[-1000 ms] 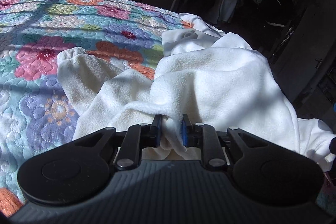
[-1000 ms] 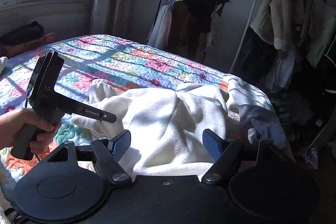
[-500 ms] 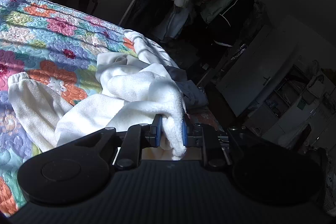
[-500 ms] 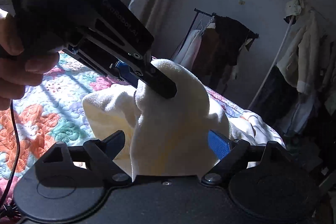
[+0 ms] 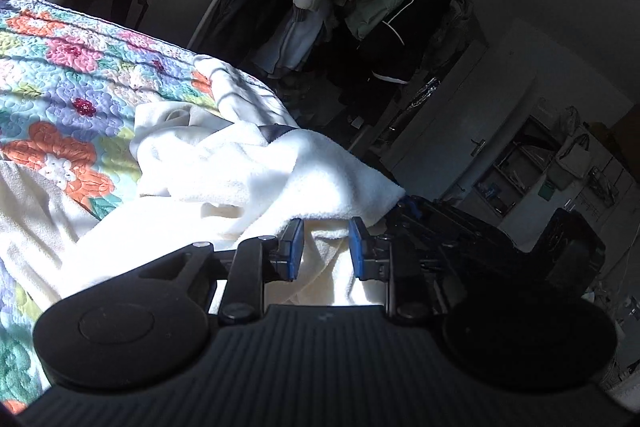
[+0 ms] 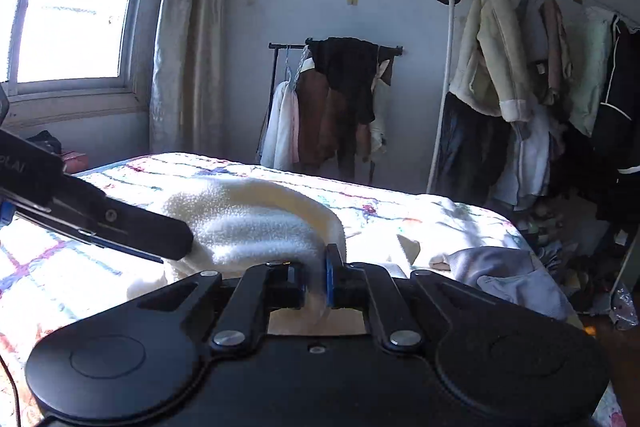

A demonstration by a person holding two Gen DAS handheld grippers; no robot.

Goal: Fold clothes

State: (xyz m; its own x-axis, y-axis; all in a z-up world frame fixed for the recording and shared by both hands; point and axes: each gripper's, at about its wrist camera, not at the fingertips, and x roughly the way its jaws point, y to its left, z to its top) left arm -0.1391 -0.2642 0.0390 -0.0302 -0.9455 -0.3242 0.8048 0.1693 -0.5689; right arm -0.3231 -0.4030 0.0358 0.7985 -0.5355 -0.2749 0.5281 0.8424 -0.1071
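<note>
The right gripper [image 6: 316, 281], wide apart a moment ago, now pinches the white fleece garment [image 6: 256, 223] — the left gripper [image 5: 325, 247] has seemingly loosened, cloth between its pads.

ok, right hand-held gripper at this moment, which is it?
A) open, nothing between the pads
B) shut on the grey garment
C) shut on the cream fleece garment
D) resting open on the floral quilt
C: in the right wrist view the right hand-held gripper has its blue pads pinched close with a fold of the cream fleece garment between them; the grey garment lies apart on the bed.
</note>
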